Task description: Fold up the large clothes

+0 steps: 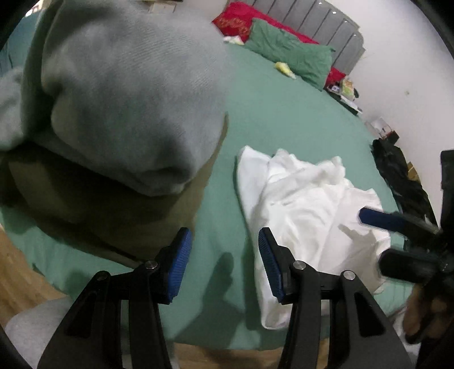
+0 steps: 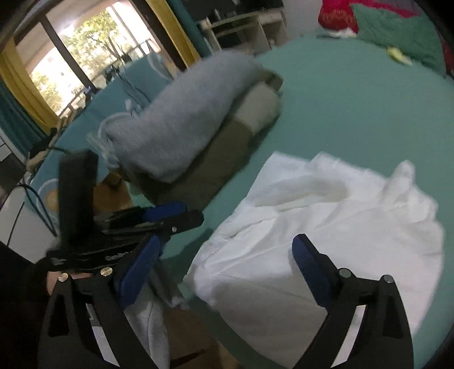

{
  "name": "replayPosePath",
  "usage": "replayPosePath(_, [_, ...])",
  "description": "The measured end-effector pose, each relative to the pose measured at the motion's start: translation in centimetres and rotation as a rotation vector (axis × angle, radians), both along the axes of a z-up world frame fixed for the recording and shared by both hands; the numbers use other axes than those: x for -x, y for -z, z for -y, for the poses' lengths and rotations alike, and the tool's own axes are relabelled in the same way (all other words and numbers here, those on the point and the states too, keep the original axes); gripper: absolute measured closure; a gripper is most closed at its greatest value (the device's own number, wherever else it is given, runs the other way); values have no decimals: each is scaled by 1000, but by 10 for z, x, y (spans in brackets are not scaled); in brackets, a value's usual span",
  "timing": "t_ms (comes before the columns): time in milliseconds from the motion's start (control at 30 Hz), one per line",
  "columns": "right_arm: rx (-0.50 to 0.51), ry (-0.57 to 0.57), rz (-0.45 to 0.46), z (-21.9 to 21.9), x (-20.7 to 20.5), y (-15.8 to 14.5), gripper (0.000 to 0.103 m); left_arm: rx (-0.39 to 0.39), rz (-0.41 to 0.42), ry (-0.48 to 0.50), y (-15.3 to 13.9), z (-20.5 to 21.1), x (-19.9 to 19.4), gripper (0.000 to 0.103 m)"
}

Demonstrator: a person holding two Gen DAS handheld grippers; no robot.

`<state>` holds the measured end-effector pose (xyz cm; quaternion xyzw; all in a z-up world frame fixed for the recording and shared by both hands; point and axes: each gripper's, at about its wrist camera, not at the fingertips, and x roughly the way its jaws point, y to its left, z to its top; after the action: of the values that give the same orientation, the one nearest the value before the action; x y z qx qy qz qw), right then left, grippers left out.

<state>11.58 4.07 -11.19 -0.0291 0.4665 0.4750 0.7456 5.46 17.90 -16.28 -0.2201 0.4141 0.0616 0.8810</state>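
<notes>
A crumpled white garment [image 1: 306, 204] lies on the green bed sheet [image 1: 272, 113], also in the right wrist view [image 2: 326, 215]. A grey garment [image 1: 122, 93] sits folded on an olive one [image 1: 113, 215] to its left; both show in the right wrist view, grey [image 2: 184, 119] on olive [image 2: 215, 159]. My left gripper [image 1: 224, 255] is open and empty above the sheet beside the white garment's left edge. My right gripper [image 2: 227, 264] is open and empty above the white garment's near edge; it also shows in the left wrist view [image 1: 397, 227].
Green [image 1: 289, 51] and red pillows [image 1: 241, 20] lie at the grey headboard [image 1: 326, 20]. Dark clutter [image 1: 403, 176] lines the right bedside. Wooden floor [image 1: 17, 272] runs below the bed's near edge. A window [image 2: 71, 51] and a blue mattress [image 2: 99, 113] are at the left.
</notes>
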Motion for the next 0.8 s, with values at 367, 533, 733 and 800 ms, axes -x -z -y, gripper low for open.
replayPosePath(367, [35, 395, -81, 165, -36, 40, 9, -118, -29, 273, 2, 81, -45, 44])
replayPosePath(533, [-122, 417, -246, 199, -28, 86, 9, -73, -38, 331, 1, 83, -75, 44])
replayPosePath(733, [-271, 388, -295, 177, -21, 101, 11, -88, -116, 272, 22, 65, -120, 44])
replayPosePath(800, [-244, 353, -291, 161, -19, 104, 47, -155, -129, 174, 27, 55, -127, 44])
